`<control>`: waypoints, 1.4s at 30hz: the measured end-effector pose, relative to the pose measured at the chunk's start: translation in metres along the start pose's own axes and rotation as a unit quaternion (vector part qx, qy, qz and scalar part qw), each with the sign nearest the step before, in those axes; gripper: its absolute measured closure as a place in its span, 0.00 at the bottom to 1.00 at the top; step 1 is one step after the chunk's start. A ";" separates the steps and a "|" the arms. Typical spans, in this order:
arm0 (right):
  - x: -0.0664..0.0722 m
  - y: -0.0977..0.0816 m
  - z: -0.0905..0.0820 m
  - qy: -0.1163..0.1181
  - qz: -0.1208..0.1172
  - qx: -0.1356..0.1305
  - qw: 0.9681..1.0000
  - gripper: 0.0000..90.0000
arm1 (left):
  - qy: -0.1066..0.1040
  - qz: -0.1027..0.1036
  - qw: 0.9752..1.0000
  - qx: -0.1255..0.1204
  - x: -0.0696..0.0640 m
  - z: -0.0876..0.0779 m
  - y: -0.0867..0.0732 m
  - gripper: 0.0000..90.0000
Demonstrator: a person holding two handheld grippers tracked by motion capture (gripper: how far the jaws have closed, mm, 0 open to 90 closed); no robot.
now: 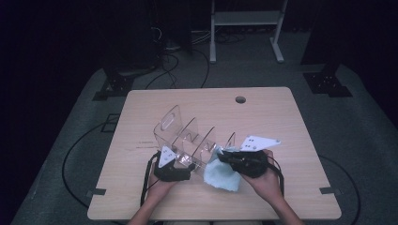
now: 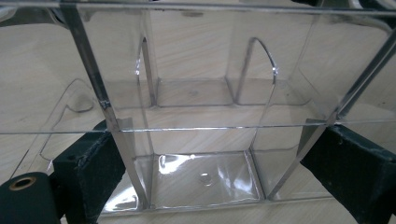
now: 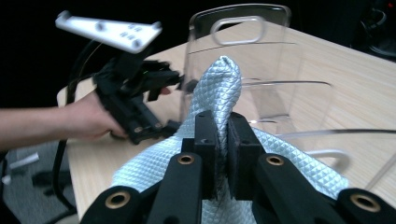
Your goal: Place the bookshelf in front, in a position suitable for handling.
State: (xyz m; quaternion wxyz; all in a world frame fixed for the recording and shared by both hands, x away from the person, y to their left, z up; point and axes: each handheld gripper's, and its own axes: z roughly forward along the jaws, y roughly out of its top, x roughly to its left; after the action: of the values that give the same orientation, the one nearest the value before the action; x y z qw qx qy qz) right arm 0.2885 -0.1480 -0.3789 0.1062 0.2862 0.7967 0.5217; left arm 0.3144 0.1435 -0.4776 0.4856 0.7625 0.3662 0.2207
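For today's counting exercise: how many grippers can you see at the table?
2. The left gripper grips the clear rack at its near end; the right gripper, beside it, pinches a pale blue cloth. None seem hidden.

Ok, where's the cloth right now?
The light blue cloth is pinched in the right claw, bunched against the near right end of the clear acrylic organizer, the rest draped on the table in the high view.

A clear plastic organizer (image 1: 187,136) with upright dividers stands mid-table, toward the near edge. A pale blue quilted cloth (image 1: 224,174) lies bunched against its right near corner.
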 end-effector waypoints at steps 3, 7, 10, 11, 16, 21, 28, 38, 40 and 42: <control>0.003 -0.004 0.001 0.013 0.004 0.000 1.000 0.93 | -0.001 -0.002 1.000 -0.001 0.001 0.000 -0.001 0.08; 0.008 -0.003 0.003 0.014 -0.012 0.007 1.000 0.93 | 0.000 -0.001 1.000 0.000 0.001 0.000 0.000 0.08; -0.005 -0.004 -0.001 0.001 0.009 -0.005 1.000 0.93 | 0.000 -0.001 1.000 0.000 0.001 0.000 0.000 0.08; -0.009 -0.004 -0.002 -0.008 0.011 -0.009 1.000 0.93 | 0.000 -0.001 1.000 0.000 0.001 0.000 0.000 0.08; -0.035 -0.006 -0.008 -0.058 0.036 -0.021 0.997 0.93 | -0.001 0.000 1.000 0.001 0.001 0.000 0.000 0.08; -0.072 -0.015 -0.004 -0.101 0.079 -0.017 0.992 0.93 | 0.000 -0.002 1.000 -0.001 0.001 0.000 -0.001 0.08; -0.089 -0.038 0.019 -0.094 0.110 0.020 0.989 0.93 | 0.000 -0.001 1.000 0.000 0.001 0.000 0.000 0.08; -0.091 -0.071 0.042 -0.070 0.135 0.072 0.986 0.93 | 0.000 0.001 1.000 -0.001 0.001 0.000 0.000 0.08; -0.090 -0.077 0.045 -0.068 0.139 0.081 0.985 0.92 | 0.000 0.000 1.000 -0.001 0.001 0.000 0.000 0.08; -0.087 -0.079 0.047 -0.063 0.135 0.090 0.985 0.92 | 0.001 0.001 1.000 0.000 0.001 0.001 0.000 0.08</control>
State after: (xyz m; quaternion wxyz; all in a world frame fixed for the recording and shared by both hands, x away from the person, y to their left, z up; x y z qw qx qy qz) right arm 0.3537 -0.1839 -0.4812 0.0585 0.4323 0.7861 0.4379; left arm 0.3156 0.1437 -0.4778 0.4854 0.7626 0.3655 0.2219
